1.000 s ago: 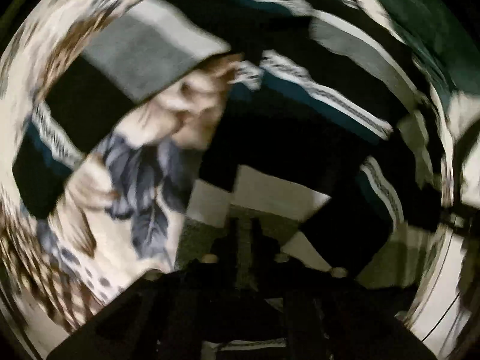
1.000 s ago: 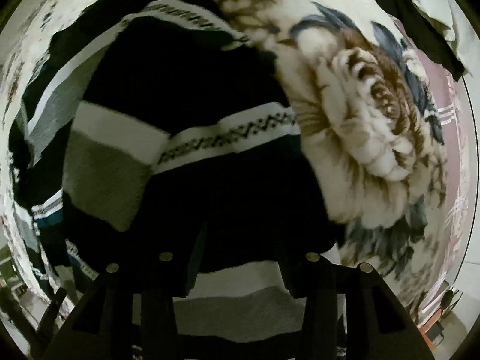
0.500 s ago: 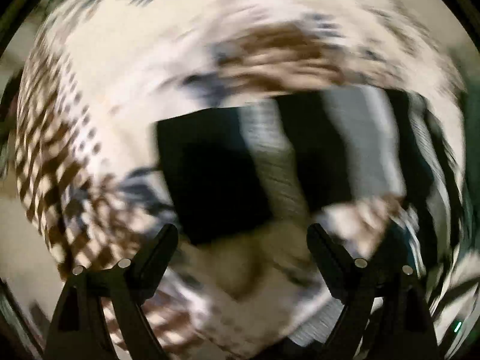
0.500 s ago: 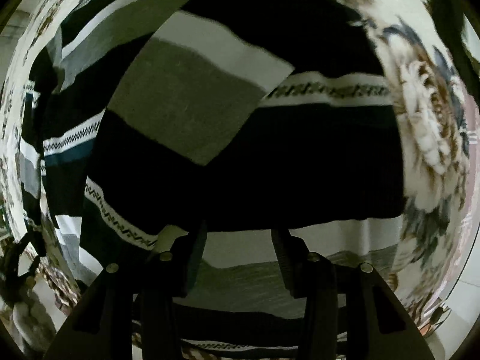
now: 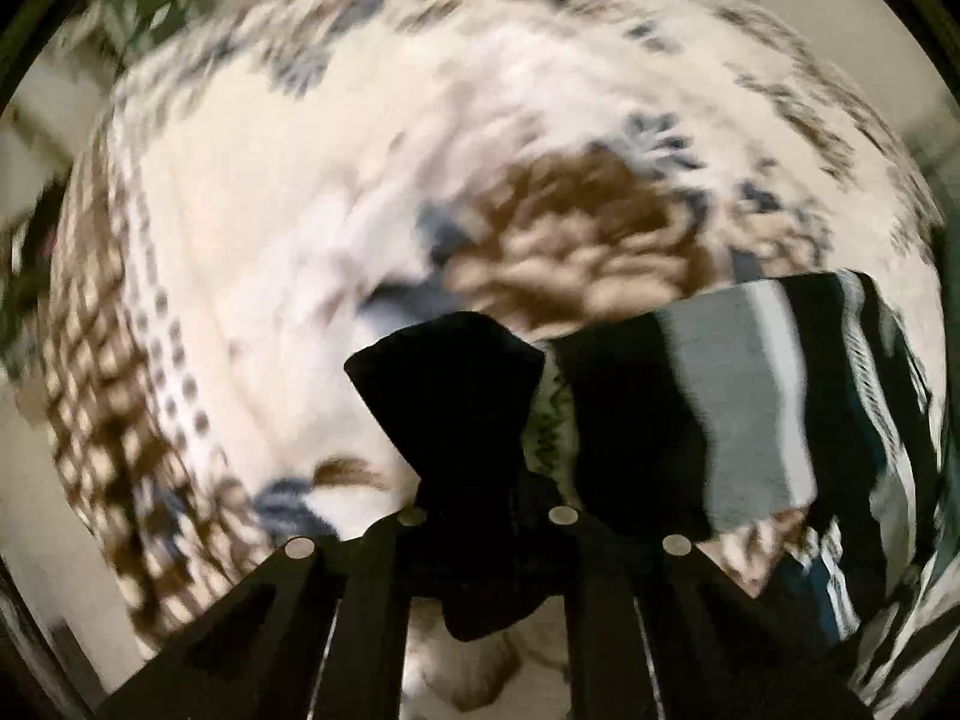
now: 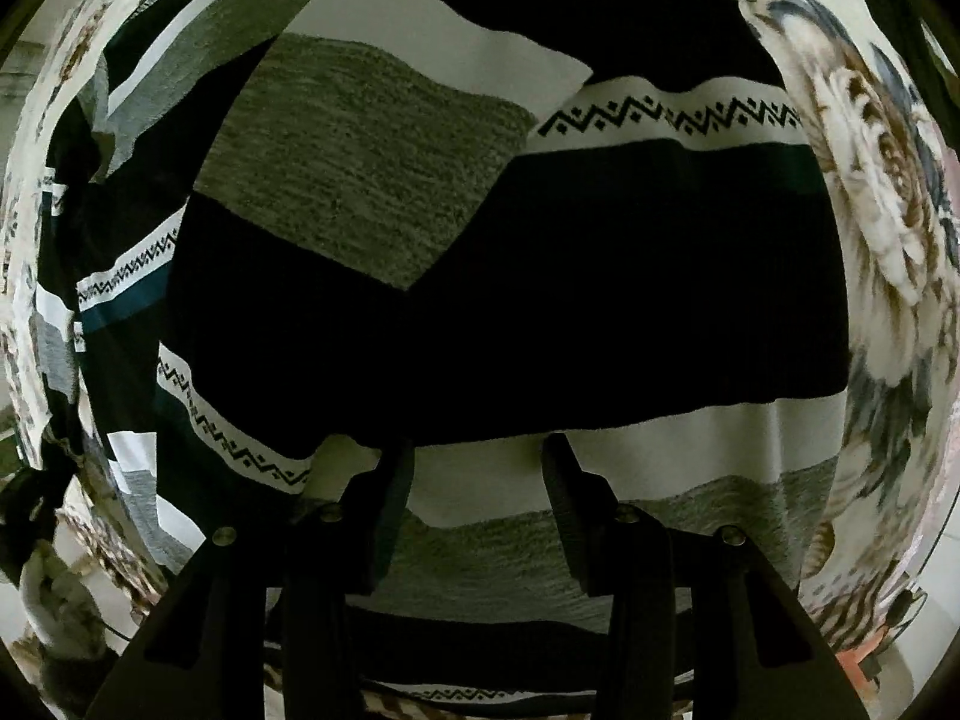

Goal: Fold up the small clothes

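Observation:
A black, white and grey striped sweater (image 6: 600, 300) with zigzag bands lies on a floral blanket (image 6: 888, 210). Its grey and white sleeve (image 6: 360, 162) lies folded across the black body. My right gripper (image 6: 471, 468) points straight down over it. The fingers stand apart with their tips at the edge of a black fold, and flat white and grey stripes show between them. In the blurred left wrist view, my left gripper (image 5: 480, 480) is shut on a bunch of black sweater fabric (image 5: 444, 396), which fans out above the fingers. The striped sweater (image 5: 738, 396) runs off to the right.
The cream, brown and blue floral blanket (image 5: 300, 240) covers the whole surface under the sweater. Its checked border curves down the left of the left wrist view. Pale floor (image 6: 936, 648) shows beyond the blanket at the lower right of the right wrist view.
My left gripper swung from above the sweater to its edge, stood wide open, then shut on black fabric. In the right wrist view the grey sleeve has come across the black body.

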`<state>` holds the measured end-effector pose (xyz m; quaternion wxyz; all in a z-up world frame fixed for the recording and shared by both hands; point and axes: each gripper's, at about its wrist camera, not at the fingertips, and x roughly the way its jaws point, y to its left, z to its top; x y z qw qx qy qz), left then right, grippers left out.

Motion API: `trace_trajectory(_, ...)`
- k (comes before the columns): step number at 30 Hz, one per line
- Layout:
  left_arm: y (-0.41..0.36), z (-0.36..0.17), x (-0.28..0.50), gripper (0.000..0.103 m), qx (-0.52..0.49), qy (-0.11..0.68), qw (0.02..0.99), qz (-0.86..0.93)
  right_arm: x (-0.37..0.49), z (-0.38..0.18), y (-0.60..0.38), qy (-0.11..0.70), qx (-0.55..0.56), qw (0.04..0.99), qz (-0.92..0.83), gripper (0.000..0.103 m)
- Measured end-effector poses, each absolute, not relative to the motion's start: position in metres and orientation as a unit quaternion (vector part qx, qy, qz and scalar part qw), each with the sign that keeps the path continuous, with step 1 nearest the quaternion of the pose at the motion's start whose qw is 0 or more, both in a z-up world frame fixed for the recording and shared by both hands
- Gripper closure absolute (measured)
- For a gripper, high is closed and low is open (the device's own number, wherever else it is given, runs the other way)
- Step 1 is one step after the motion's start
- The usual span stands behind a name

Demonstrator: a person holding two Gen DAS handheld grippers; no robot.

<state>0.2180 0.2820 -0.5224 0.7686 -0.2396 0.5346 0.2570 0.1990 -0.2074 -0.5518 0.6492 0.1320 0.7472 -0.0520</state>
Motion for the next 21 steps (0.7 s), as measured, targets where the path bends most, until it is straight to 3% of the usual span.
trace_trajectory(5, 0.179, -0.47, 0.236, 0.096, -0.129, 0.505, 0.835, 0.174, 0.179, -0.548, -0.222, 0.742, 0.156, 0.65, -0.05, 0.056)
trace_trajectory(12, -0.037, -0.427, 0.24, 0.096, 0.008, 0.514, 0.854, -0.087, 0.14, -0.55, -0.259, 0.739, 0.197, 0.64, -0.072, 0.056)
trace_trajectory(17, -0.156, -0.435, 0.214, 0.096, 0.056, 0.547, 0.803, -0.231, 0.104, -0.551, -0.29, 0.736, 0.225, 0.629, -0.105, 0.056)
trace_trajectory(21, -0.19, -0.466, 0.204, 0.091, 0.063, 0.609, 0.748, -0.258, 0.084, -0.557, -0.318, 0.736, 0.247, 0.62, -0.114, 0.056)
